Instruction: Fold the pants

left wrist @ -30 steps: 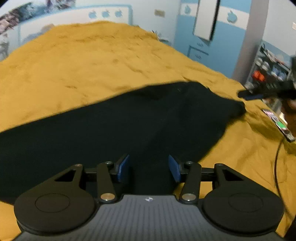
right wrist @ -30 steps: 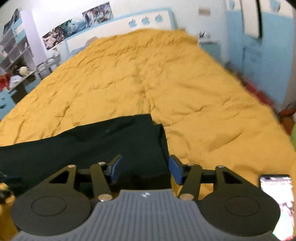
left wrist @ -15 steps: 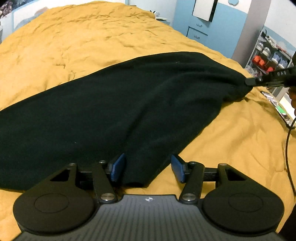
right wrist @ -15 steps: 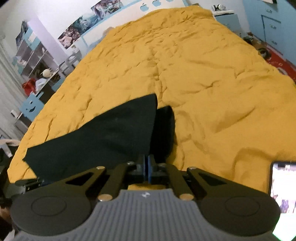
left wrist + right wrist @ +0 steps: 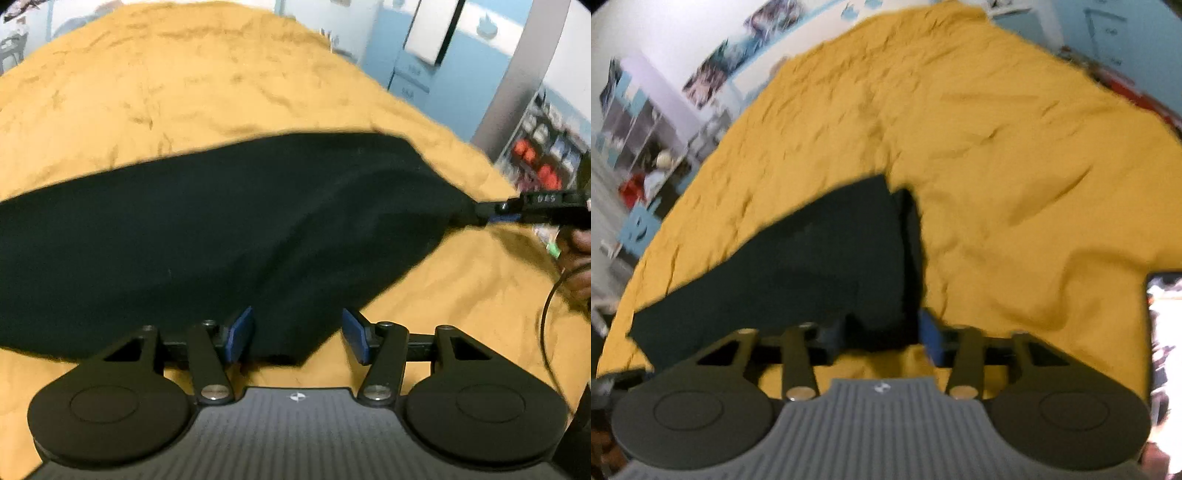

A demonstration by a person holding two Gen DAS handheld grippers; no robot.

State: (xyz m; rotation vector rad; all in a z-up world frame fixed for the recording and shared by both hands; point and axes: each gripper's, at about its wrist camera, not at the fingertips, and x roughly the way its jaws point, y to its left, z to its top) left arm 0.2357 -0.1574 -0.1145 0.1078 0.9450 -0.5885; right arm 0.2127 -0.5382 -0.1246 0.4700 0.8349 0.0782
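A mustard-yellow bedspread (image 5: 207, 88) filled nearly all of both views, wrinkled, and reached far ahead of both grippers. On it lay the black pants (image 5: 221, 229), a long dark shape that ran across in front of the left gripper (image 5: 297, 334) from its left side to its right.

The left gripper stood with its jaws well apart. A near corner of the pants lay between its blue pads (image 5: 240, 334), but the pads did not press on the cloth.

In the right wrist view the pants (image 5: 812, 266) spread forward and to the left of the right gripper (image 5: 882, 332). Its jaws had just been opening and stood partly apart, with the near edge of the pants between them. The view was blurred, so I cannot tell if the pads touched the fabric. In the left wrist view the right gripper's tip (image 5: 495, 214) met the far right end of the pants.

A phone (image 5: 1165, 354) with a lit screen lay on the bedspread, just to the right of the right gripper.
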